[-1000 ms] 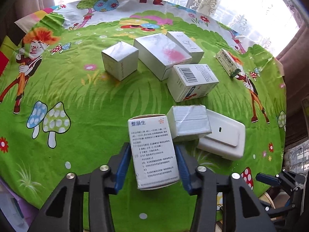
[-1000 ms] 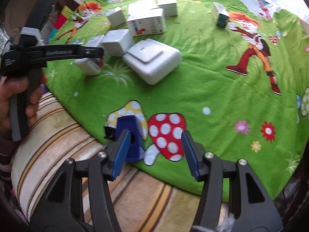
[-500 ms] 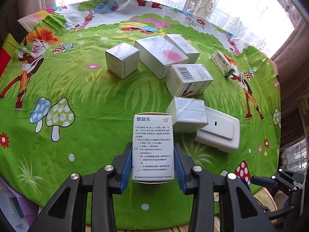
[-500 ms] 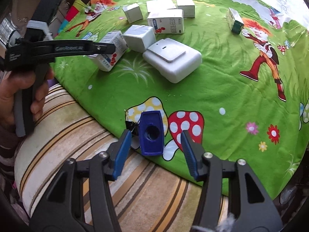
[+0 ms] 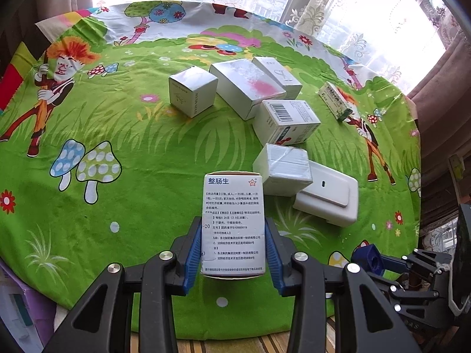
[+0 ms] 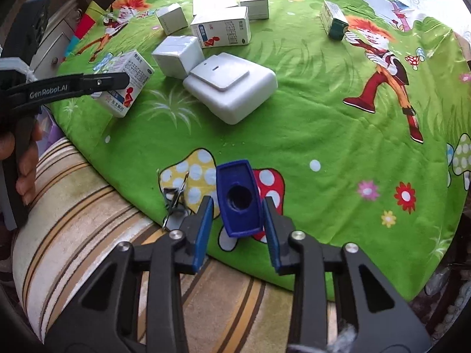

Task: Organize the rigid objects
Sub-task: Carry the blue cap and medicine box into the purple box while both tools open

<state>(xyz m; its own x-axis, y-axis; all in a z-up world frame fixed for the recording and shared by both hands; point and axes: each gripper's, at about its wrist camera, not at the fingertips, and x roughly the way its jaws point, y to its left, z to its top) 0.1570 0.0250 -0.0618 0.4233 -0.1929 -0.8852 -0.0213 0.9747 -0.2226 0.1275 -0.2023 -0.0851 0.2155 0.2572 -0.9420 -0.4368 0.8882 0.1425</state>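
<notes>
Left gripper: blue pads clamped on the flanks of a printed medicine carton, lower centre of the frame, lifted off the green cloth. Light, thin card, probably; panels will dent, so hold low on the long sides.

Right gripper: jaws have just been closing round a blue cap, lower centre; pads just beside it, contact unclear. Hard plastic, likely slick; take its flat sides.

Only the right view shows the carton's coloured face and the person's hand at far left. The left view shows the carton's text and the white boxes mid-frame.
</notes>
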